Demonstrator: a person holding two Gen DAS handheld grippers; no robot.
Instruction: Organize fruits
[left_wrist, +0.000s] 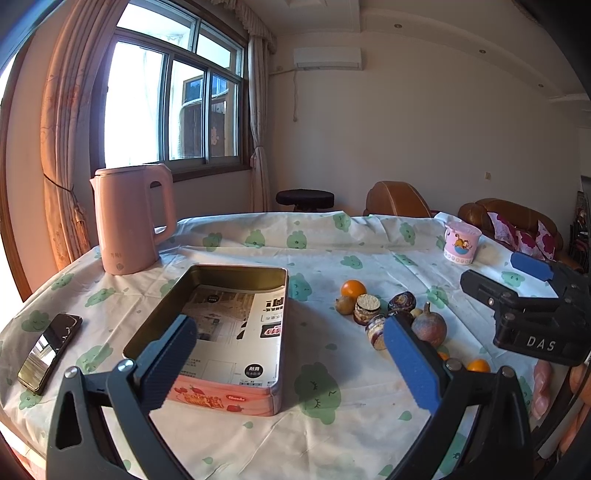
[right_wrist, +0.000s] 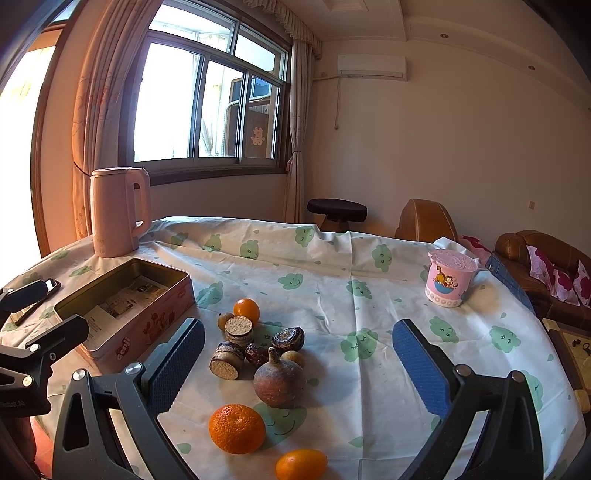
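Covering the bench (right_wrist: 332, 258), a cloud-print cloth. Standing at the far left, a pink kettle (left_wrist: 131, 218); lying open before it, a paper-lined tin box (left_wrist: 221, 332). Sitting far right, a pink cartoon cup (right_wrist: 448, 278). Resting left of the tin, a phone (left_wrist: 48, 350). Clustering right of the tin, the fruits (right_wrist: 266, 354): oranges, a brownish round fruit. Hovering released, holding nothing, left gripper (left_wrist: 290, 365) and right gripper (right_wrist: 299, 369).

Window (right_wrist: 207, 99): ahead-left of you, bright daylight, curtains (right_wrist: 301, 122) beside.
Wall (right_wrist: 461, 147): cream, air conditioner (right_wrist: 372, 67) high.
Sofa (right_wrist: 543, 266): brown, far right.
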